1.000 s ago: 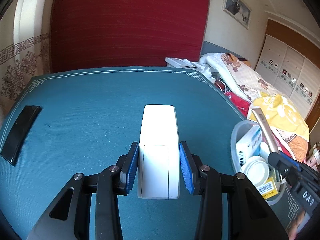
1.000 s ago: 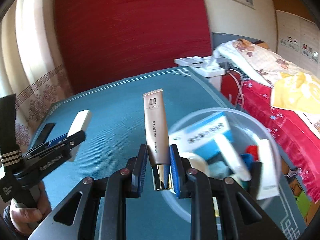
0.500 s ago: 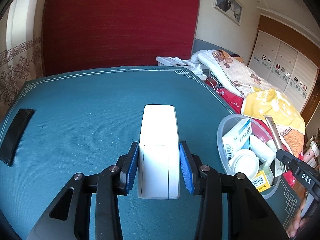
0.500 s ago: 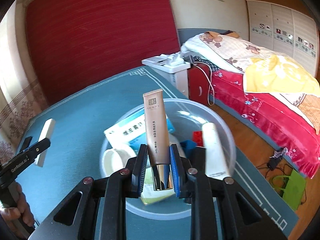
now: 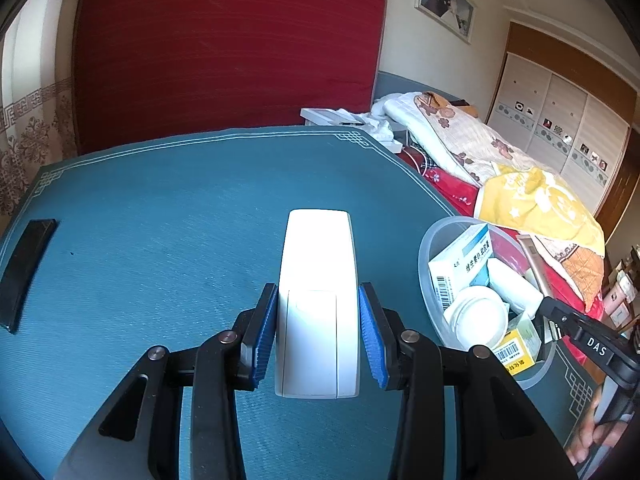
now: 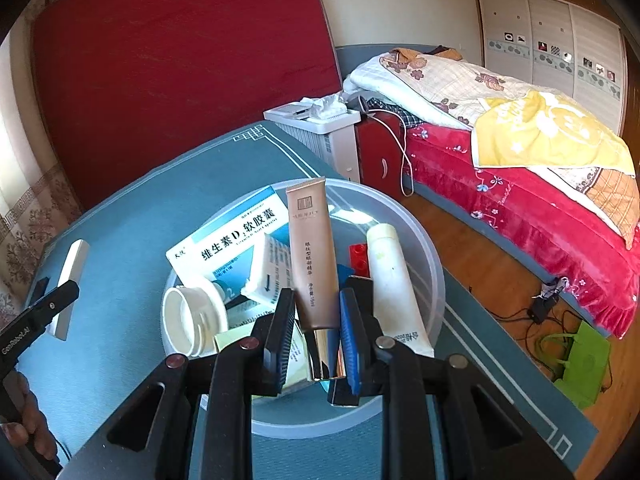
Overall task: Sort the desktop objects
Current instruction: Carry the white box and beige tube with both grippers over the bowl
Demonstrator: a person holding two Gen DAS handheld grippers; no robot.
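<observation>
1. Bedroom; teal-covered bench [image 5: 168, 216] carries clear plastic bowl [image 6: 430, 264] near its right edge, already holding boxes, jar, white tube.
2. White remote [image 5: 318, 300]: rigid, light, smooth shell; left hand-held gripper [image 5: 319, 334] clamps its lower sides, above the bench.
3. Tan cream tube [image 6: 312, 256]: soft, squashy; right hand-held gripper [image 6: 316, 340] pinches it by the stiff metallic cap end, over the bowl.

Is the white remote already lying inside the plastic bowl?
No, the white remote is clamped in the left tool above the blue tablecloth, beside the plastic bowl.

Home bedroom; bed [image 6: 500, 128] with quilts; wardrobe [image 6: 552, 40]; framed photo [image 5: 444, 2]; teal-clothed table [image 5: 160, 208].
</observation>
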